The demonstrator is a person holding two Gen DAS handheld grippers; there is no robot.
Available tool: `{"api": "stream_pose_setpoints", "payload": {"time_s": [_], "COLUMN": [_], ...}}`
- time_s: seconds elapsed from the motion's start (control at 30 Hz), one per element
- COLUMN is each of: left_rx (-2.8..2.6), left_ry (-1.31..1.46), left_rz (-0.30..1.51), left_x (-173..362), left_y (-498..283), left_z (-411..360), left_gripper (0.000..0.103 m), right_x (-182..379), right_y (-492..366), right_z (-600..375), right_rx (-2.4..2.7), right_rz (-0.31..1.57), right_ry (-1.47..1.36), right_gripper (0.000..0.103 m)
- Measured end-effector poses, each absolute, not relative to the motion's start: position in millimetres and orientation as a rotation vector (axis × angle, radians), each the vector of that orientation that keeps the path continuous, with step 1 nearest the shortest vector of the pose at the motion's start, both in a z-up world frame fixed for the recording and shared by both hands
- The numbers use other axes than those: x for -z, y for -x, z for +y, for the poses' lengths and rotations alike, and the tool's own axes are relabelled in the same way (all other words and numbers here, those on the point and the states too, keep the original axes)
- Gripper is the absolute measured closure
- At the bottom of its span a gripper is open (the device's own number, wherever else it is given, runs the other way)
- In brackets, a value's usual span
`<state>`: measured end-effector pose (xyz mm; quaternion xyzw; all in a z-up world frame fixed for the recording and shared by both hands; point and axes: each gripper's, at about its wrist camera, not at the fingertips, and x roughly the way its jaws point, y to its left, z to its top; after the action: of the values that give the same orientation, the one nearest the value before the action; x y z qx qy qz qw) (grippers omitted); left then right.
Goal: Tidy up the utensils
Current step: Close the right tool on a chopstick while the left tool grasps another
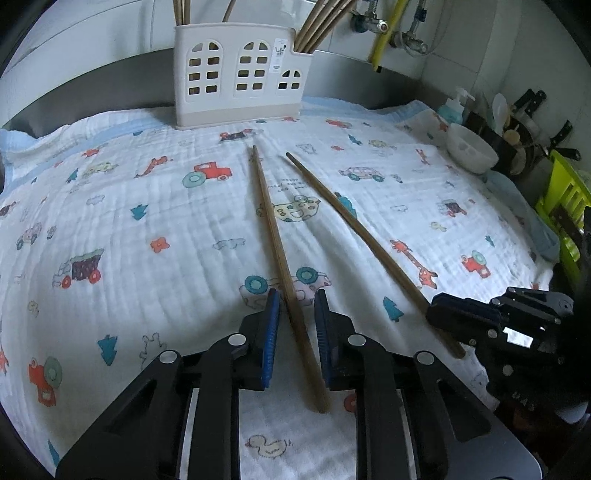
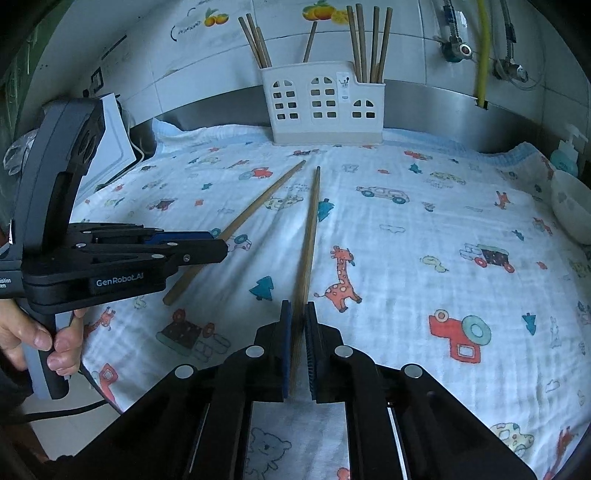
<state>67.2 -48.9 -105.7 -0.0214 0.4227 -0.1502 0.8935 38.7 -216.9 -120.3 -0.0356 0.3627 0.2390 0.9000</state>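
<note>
Left claw (image 1: pixel 297 325) straddling chopstick (image 1: pixel 280 254), jaws apart; right claw (image 2: pixel 298 339) pinching other stick (image 2: pixel 308 240). I'm judging both light, stiff, slick; gripping thick ends.

holder's chopsticks (image 1: pixel 321 26) cropped, bowl (image 2: pixel 572 206) cut off

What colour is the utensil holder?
Cream-white utensil holder, with window-shaped cutouts; clearest in the right wrist view.

White tiled wall (image 2: pixel 406 55), steel backsplash (image 2: pixel 443 107)
</note>
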Motion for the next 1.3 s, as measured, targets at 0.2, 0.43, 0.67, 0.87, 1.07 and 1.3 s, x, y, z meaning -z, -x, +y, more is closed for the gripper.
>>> {"api": "stream_pose_setpoints", "payload": {"time_s": [0.2,0.43,0.67,0.87,1.07,1.3], "left_rx": [0.295,0.293,0.282,0.27,0.272,0.32], "left_ry": [0.027,0.04,0.052,0.069,0.057,0.064], "left_rz": [0.889,0.898,0.905,0.873,0.809,0.872], "left_x": [104.6,104.6,105.6,96.0,74.0,87.4], "left_y": [-70.8,-69.0,-69.8,-69.8,-70.2,-67.6], "left_z": [-49.9,-42.0,-43.9,-37.9,-27.8,-31.8], "left_gripper": [0.093,0.094,0.093,0.095,0.095,0.092], "right_x": [119.7,110.8,108.5,76.7,43.7,36.5], "right_y": [-38.4,-34.5,-34.2,-26.7,-25.5,-25.8], "right_z": [-217.6,-224.0,-221.1,-224.0,-225.1,-222.6], "right_rx": [-0.488,-0.481,-0.48,-0.48,-0.488,-0.494], "right_rz": [0.747,0.721,0.717,0.635,0.553,0.537], "right_ry": [0.064,0.054,0.059,0.086,0.104,0.114], "right_gripper": [0.095,0.096,0.096,0.096,0.096,0.096]}}
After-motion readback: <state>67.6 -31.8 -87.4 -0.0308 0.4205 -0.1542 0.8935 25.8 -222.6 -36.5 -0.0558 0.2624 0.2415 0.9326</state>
